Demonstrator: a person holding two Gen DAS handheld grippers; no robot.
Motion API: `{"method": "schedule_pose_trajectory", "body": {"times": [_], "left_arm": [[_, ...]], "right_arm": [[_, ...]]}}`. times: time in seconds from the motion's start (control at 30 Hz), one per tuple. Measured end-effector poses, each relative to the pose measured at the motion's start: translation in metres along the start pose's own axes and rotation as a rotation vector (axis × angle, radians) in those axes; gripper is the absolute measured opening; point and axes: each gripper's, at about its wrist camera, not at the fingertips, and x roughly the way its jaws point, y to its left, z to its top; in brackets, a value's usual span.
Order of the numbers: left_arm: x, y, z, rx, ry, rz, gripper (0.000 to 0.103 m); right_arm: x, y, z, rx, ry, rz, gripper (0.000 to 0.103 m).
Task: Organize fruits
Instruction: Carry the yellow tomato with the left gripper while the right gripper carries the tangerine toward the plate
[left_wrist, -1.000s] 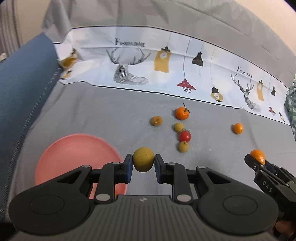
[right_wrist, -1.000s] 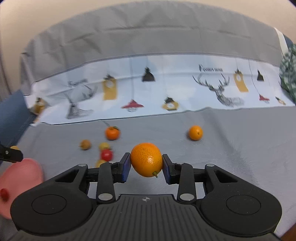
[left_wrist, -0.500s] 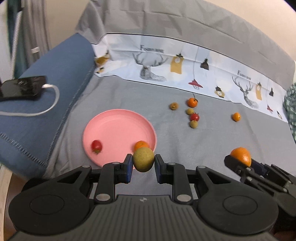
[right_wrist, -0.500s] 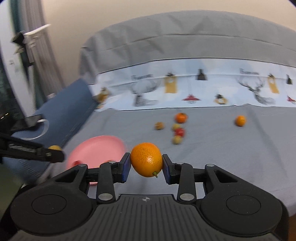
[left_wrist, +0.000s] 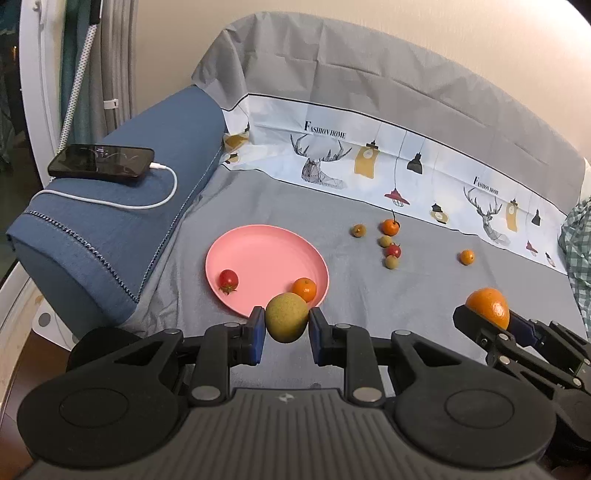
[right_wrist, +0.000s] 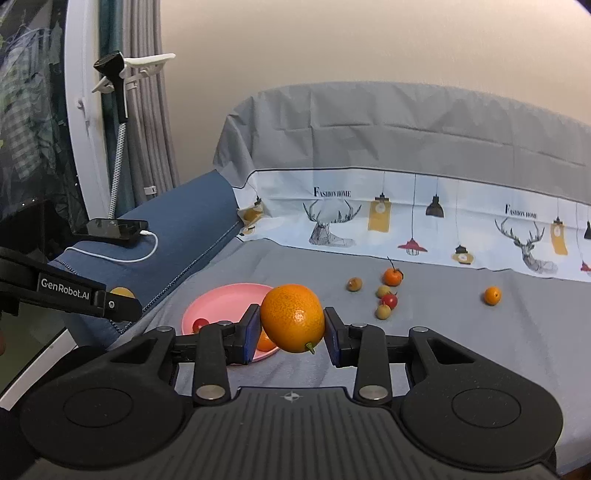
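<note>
Fruit now carried clear of the scattered group: round yellow-green fruit (left_wrist: 287, 317) clamped in left gripper (left_wrist: 287, 330), orange citrus (right_wrist: 293, 317) in right gripper (right_wrist: 291, 334). Round pink plastic plate (left_wrist: 258, 251), lately lower left, is centred; drop-off judged next.

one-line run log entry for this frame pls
left gripper: shut on yellow-green fruit | right gripper: shut on orange | pink plate: tomato, small orange | six fruits loose on sheet
</note>
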Motion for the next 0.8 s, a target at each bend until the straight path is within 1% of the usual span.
{"method": "schedule_pose_trajectory", "body": {"times": [0.17, 0.5, 0.8], "left_arm": [[-0.0091, 0.0036, -0.0027, -0.005, -0.021, 0.0, 0.028], [-0.0111, 0.0072, -0.0042, -0.017, -0.024, -0.01, 0.028], [-0.0092, 0.0097, -0.0042, -0.031, -0.019, 0.003, 0.028]], "right_arm": [[-0.0042, 0.0064, 0.0, -0.012, -0.006, 0.004, 0.037], [-0.0073, 0.0062, -0.002, -0.009, -0.005, 0.002, 0.037], [-0.004, 0.009, -0.0011, -0.019, 0.004, 0.003, 0.037]]}}
